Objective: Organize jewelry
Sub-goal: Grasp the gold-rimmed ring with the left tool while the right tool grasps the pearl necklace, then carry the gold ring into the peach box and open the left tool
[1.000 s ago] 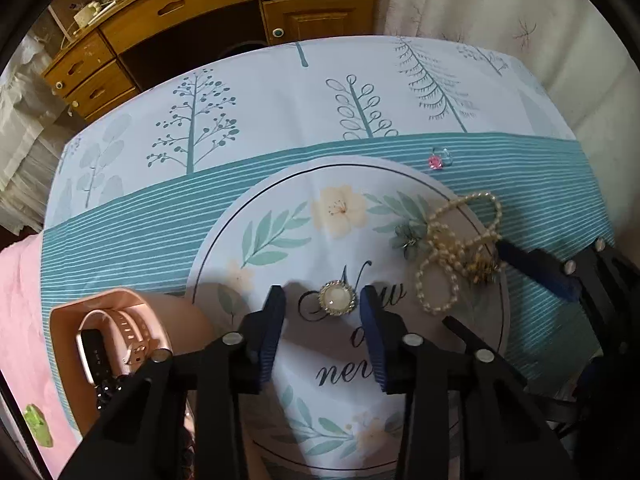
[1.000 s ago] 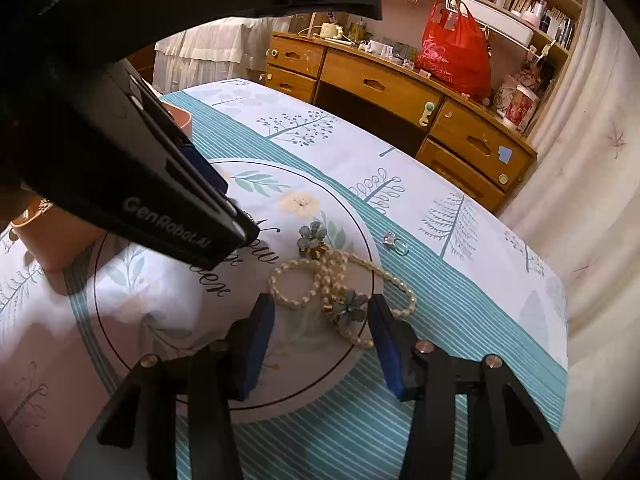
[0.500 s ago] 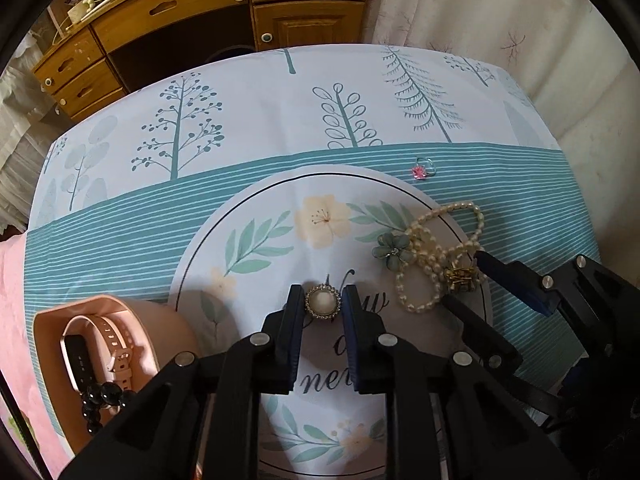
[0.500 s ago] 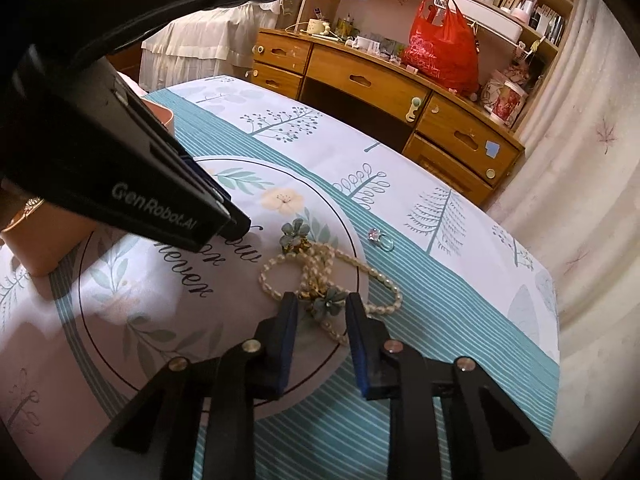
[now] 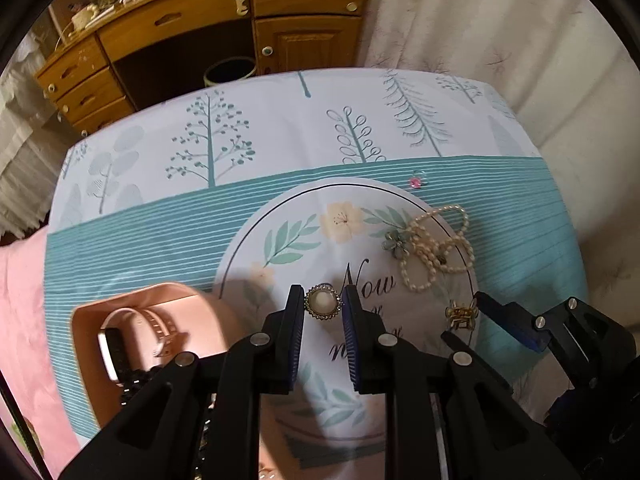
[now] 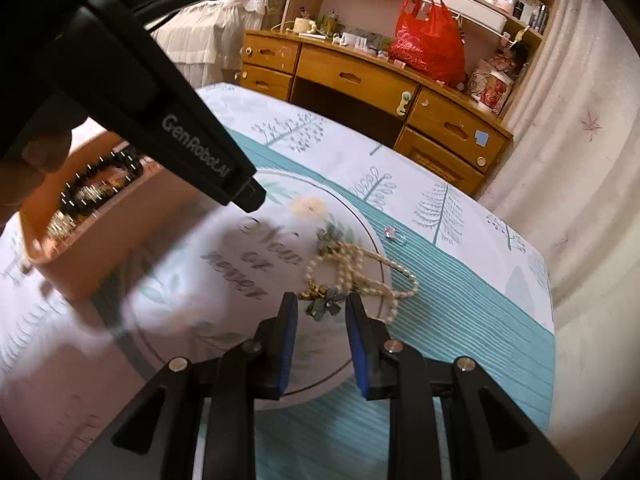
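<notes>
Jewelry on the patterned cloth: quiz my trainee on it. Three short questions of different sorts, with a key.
1. True or false: a watch lies inside the pink box.
2. What sits between the fingertips of the left gripper? A. a ring B. a round brooch C. a hair clip
3. Fill in: the right gripper has its fingertips either side of the flower piece of the ____.

Key: 1 true; 2 B; 3 pearl necklace.
</notes>
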